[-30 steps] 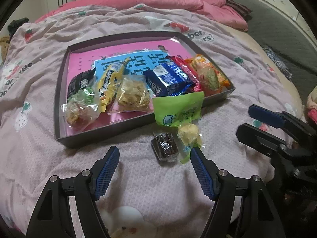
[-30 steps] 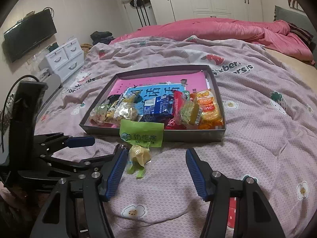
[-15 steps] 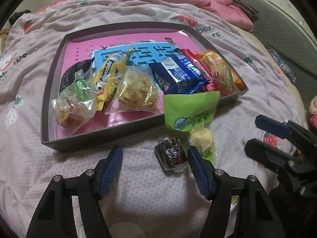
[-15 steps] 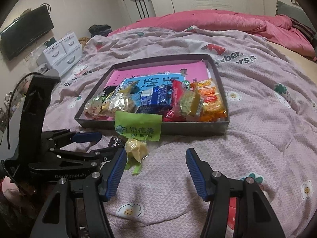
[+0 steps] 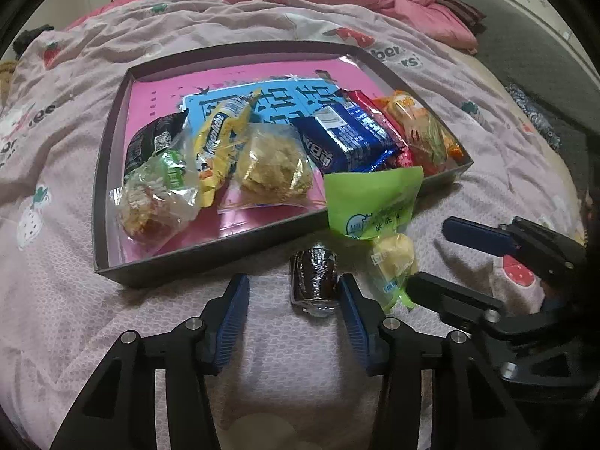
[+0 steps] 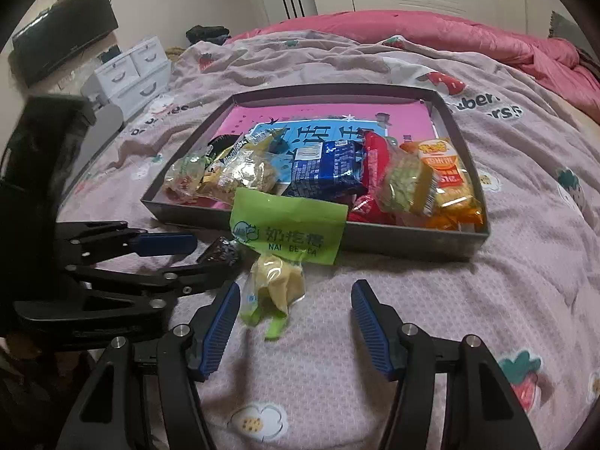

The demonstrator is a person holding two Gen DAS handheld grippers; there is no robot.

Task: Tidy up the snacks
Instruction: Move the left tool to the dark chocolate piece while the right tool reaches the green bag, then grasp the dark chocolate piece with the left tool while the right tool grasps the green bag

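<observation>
My left gripper [image 5: 293, 297] is closing, fingers not yet pinching the dark wrapped snack [image 5: 313, 279] lying between them on the bed, long axis pointing at the tray [image 5: 210, 258]; right gripper [image 6: 296, 311] spread, empty.

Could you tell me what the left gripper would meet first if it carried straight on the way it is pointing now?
Most likely the small dark wrapped snack lying on the bedspread. It sits between the closing jaws of the left gripper, near the right-hand finger. Past it comes the tray wall.
</observation>
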